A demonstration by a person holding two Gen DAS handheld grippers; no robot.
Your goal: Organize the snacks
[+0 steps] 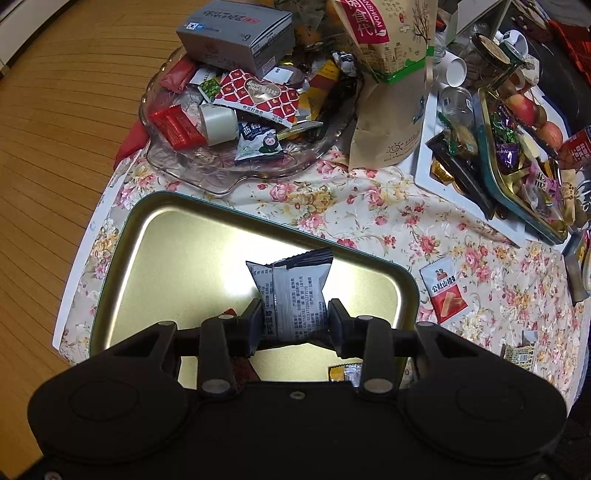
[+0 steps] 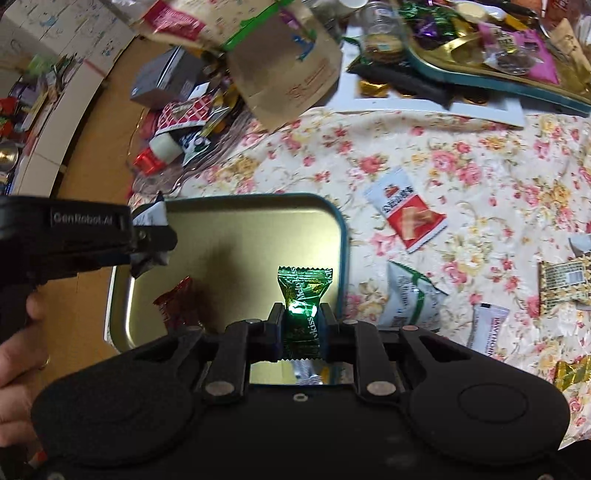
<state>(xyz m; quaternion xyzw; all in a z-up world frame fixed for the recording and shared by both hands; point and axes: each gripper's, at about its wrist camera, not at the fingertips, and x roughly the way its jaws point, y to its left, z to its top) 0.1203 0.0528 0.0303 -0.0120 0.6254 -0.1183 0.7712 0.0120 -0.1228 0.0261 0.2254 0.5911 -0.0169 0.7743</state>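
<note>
A gold-lined tin tray (image 1: 177, 240) with a teal rim lies on the floral cloth below both grippers. My left gripper (image 1: 295, 319) is shut on a grey-and-white snack packet (image 1: 291, 284), which stands upright over the tray's middle. My right gripper (image 2: 303, 325) is shut on a shiny green wrapped candy (image 2: 304, 288) above the tray's (image 2: 240, 236) near right corner. From the right wrist view the left gripper (image 2: 147, 236) reaches in from the left with its packet (image 2: 151, 216). A red wrapped candy (image 2: 177, 299) lies in the tray. A yellow wrapper (image 1: 345, 371) shows under the left gripper.
A glass dish (image 1: 192, 173) piled with snacks and a grey box (image 1: 236, 33) sits beyond the tray. A brown paper bag (image 1: 388, 92) and a full teal tin (image 1: 517, 184) stand right of it. A red-and-white packet (image 2: 406, 214) and a white-green one (image 2: 410, 295) lie loose on the cloth. A hand (image 2: 14, 354) is at left.
</note>
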